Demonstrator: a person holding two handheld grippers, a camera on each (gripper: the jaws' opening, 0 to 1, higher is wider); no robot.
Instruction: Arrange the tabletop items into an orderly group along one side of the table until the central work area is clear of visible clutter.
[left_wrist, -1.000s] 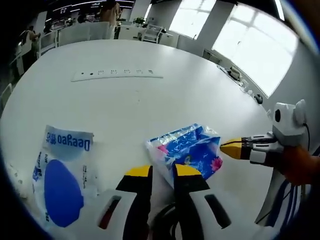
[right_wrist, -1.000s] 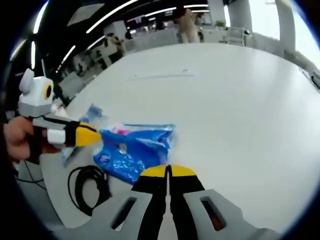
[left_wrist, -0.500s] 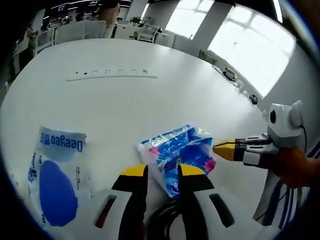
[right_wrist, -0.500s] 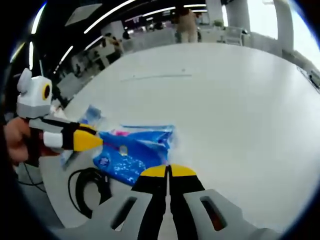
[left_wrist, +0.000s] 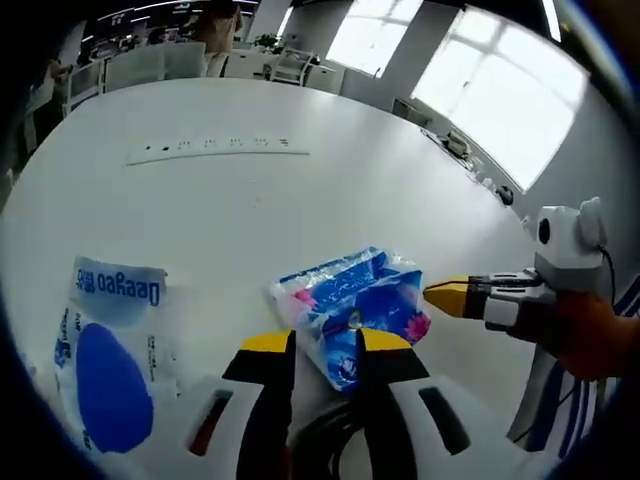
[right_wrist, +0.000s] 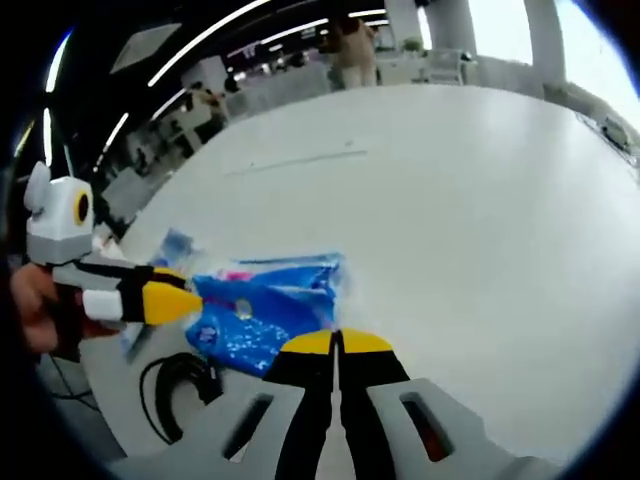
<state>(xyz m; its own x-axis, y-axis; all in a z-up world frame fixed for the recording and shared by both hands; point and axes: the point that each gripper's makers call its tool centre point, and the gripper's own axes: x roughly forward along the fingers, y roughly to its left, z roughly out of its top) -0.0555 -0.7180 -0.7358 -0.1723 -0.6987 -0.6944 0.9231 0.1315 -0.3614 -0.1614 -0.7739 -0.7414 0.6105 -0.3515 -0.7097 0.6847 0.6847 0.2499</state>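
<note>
A crumpled blue plastic pack (left_wrist: 355, 305) printed with white and pink flowers lay on the white counter (left_wrist: 300, 200) close to its near edge, one end pinched between the yellow tips of the left tool (left_wrist: 325, 345). In the right gripper view the same pack (right_wrist: 265, 305) stretched flat, with its far end just ahead of the right tool (right_wrist: 335, 345). Beside it, also near that edge, a flat white pouch (left_wrist: 110, 350) with a large blue oval and blue lettering lay face up. A coiled black cable (right_wrist: 180, 385) sat at the near edge, close by the pack.
</note>
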